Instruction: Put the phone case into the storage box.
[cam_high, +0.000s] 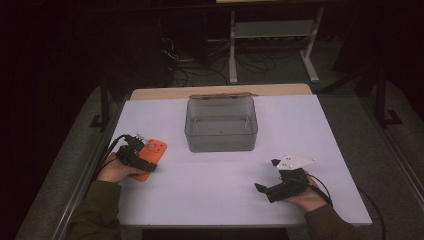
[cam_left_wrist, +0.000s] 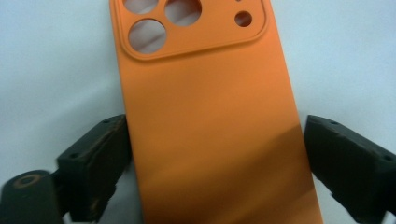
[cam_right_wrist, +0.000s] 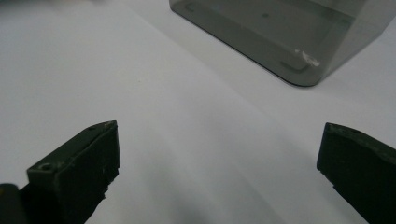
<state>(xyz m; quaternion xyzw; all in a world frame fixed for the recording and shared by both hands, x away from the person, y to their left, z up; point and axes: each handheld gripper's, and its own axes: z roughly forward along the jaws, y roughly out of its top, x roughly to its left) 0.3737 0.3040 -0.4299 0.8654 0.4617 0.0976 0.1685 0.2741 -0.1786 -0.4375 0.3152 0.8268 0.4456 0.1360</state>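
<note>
The orange phone case (cam_left_wrist: 210, 121) lies flat on the white table (cam_high: 215, 190), left of the grey box (cam_high: 221, 124). The left gripper (cam_high: 145, 156) straddles it, jaws apart beside both edges, not yet pressing; it should close evenly. The right gripper (cam_high: 267, 176) rests released, holding nothing

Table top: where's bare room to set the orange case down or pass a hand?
Free: the wide strip of table in front of the grey box, between the left tool and right tool; also right of the box, toward the table's right edge. Crowded: the left edge, where the left tool straddles the orange phone case.
</note>
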